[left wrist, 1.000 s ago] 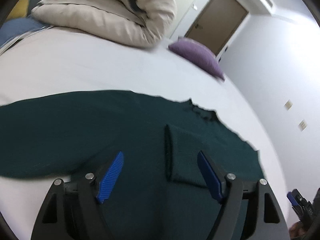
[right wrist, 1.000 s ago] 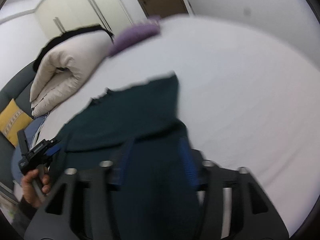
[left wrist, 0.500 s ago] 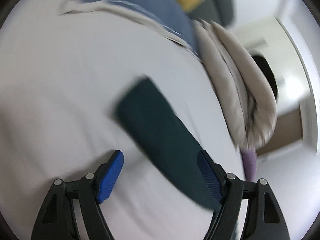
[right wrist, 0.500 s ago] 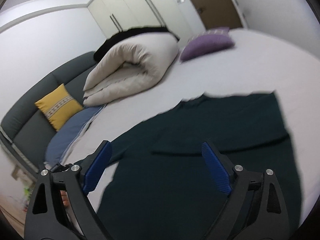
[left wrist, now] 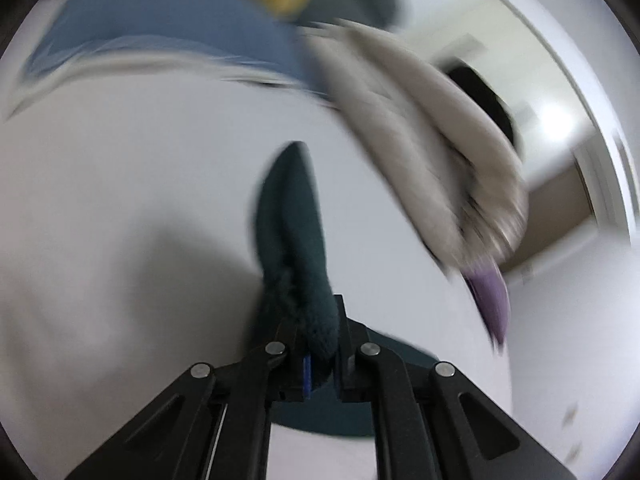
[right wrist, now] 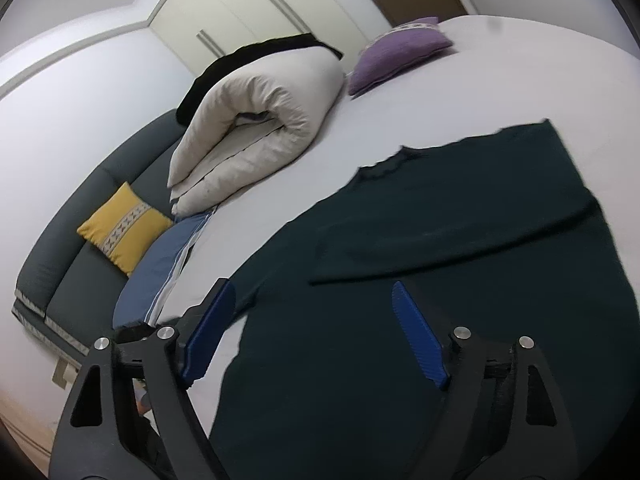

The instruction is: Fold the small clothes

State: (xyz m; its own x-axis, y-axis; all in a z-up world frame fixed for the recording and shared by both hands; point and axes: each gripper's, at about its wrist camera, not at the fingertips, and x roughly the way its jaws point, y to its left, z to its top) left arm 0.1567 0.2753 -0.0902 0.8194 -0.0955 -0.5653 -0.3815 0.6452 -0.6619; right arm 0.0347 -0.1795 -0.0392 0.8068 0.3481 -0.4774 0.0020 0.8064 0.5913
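Note:
A dark green sweater (right wrist: 460, 280) lies spread on the white bed (right wrist: 520, 72), with one sleeve folded across its chest. In the left wrist view, my left gripper (left wrist: 318, 356) is shut on the other sleeve (left wrist: 292, 216), which stretches away from the jaws over the sheet. My right gripper (right wrist: 316, 336) is open and empty, hovering above the sweater's body.
A rolled cream duvet (right wrist: 256, 128) and a purple pillow (right wrist: 400, 52) lie at the far side of the bed. A blue sheet (right wrist: 160, 264), a grey sofa (right wrist: 80, 220) and a yellow cushion (right wrist: 120, 228) lie to the left.
My left gripper swung to the sleeve and closed on it. My right gripper let go of the folded sleeve, opened and drew back over the body.

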